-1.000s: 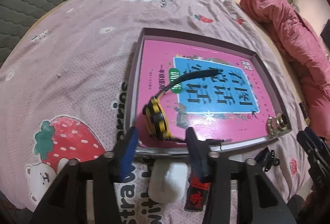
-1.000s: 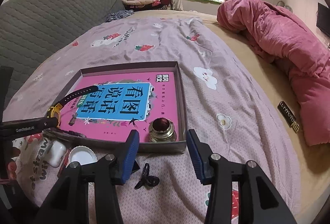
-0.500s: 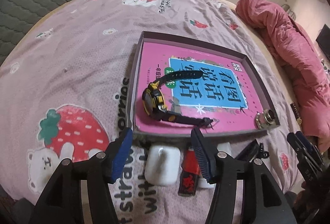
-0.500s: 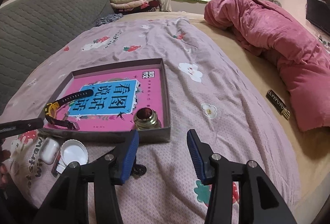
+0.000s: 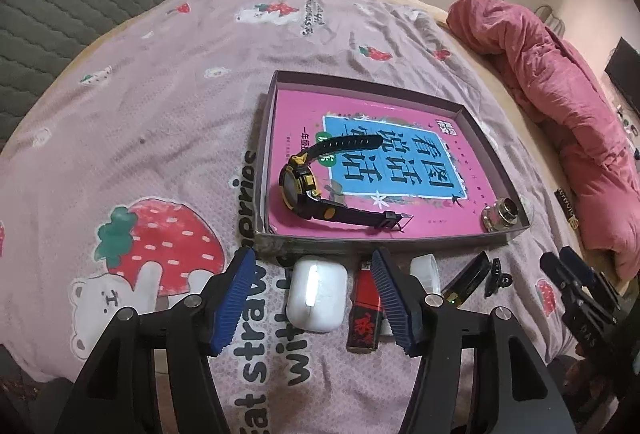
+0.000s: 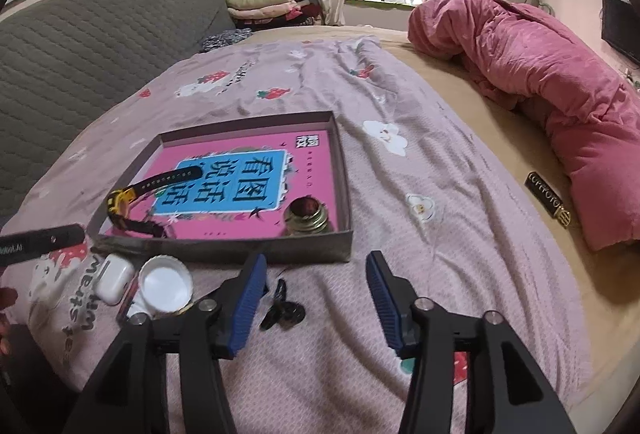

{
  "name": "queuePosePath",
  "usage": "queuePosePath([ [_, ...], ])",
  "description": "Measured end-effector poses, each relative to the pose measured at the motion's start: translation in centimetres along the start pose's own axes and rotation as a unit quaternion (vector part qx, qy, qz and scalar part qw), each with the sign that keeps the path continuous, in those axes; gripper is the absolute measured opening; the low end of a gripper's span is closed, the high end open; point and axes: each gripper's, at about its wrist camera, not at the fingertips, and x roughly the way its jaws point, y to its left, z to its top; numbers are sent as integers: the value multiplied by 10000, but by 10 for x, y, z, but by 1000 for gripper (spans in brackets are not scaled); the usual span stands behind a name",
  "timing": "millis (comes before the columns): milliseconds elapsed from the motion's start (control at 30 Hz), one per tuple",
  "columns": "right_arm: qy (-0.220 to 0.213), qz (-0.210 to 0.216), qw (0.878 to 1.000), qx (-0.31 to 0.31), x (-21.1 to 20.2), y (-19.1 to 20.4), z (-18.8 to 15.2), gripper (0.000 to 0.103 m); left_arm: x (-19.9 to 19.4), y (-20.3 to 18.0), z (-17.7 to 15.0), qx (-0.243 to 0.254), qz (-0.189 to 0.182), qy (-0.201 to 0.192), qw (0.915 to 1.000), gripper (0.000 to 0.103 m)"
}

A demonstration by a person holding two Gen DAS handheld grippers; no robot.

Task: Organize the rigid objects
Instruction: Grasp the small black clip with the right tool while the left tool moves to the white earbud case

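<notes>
We are holding the left gripper (image 5: 314,296) low over the near edge of the bed (image 5: 168,122), its jaws spread wide and gripping nothing. Between its blue pads (image 5: 236,298) a white earbud case (image 5: 317,292) is lying on the strawberry-print sheet, and just at 3 o'clock of the case a red lighter (image 5: 365,314) is lying beside the right pad. Further toward 3 o'clock a white cap (image 5: 427,270), a dark flat stick (image 5: 468,280) and a small black hair clip (image 5: 496,276) are sitting in a loose row along the front wall of the box.

The shallow box (image 5: 400,244) is resting at 12 o'clock of that row, with a pink book (image 5: 360,122) covering its floor. A black and yellow watch (image 5: 298,184) is lying on the book at the left end of the box, its straps fanned out across the cover. A small brass threaded fitting (image 5: 500,218) is standing in the near right corner of the box.

We are holding the right gripper (image 6: 316,292) above bare sheet, its jaws likewise released and holding nothing. The hair clip (image 6: 282,308) is lying just at 9 o'clock of its left pad, not touching it. At 2 o'clock, well apart, a dark gold-lettered bar (image 6: 546,198) is lying near the pink quilt (image 6: 540,74).
</notes>
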Motion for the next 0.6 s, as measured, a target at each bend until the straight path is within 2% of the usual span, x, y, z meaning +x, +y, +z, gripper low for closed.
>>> queuePosePath([
  [233,19,94,9999,-134,-3,9,-5,57,-5,0,-3,47,-28,-9,10000,65],
  [600,152,170,9993,-296,0,19,-16,57,3,-4,-17,141,-28,244,9996,67],
])
